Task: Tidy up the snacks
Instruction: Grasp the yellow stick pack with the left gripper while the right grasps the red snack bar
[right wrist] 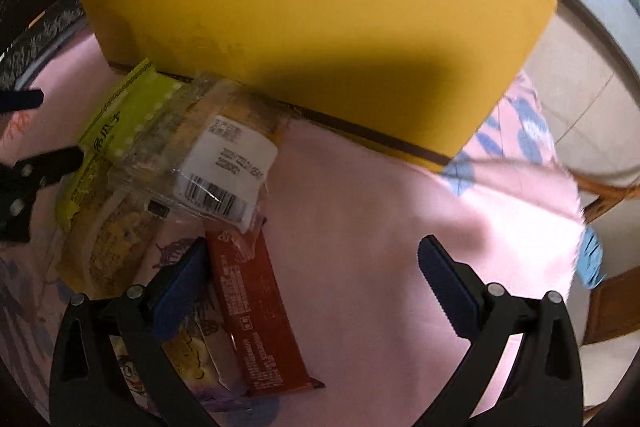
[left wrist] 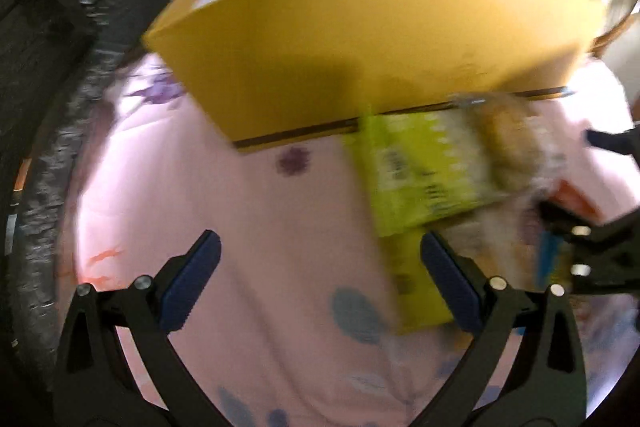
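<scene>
Both claws hang released — left gripper [left wrist: 320, 281] and right gripper [right wrist: 312, 281], jaws wide over pink floral cloth [right wrist: 360, 207]. Motion blur smears the left view. Snacks huddle against the yellow box [right wrist: 320, 7]: green seed packet [right wrist: 116, 115], clear labelled bag [right wrist: 208, 155], red-brown bar [right wrist: 256, 311] — its wrapper text unreadable. Bare cloth lies right of the bar.

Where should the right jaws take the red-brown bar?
Probably mid-length, across its narrow width. The bar lies flat on the pink cloth, long axis running away from the right gripper; its top end is tucked under the clear packet. Come from above, one finger on each long edge; the cloth to its right is bare.
</scene>
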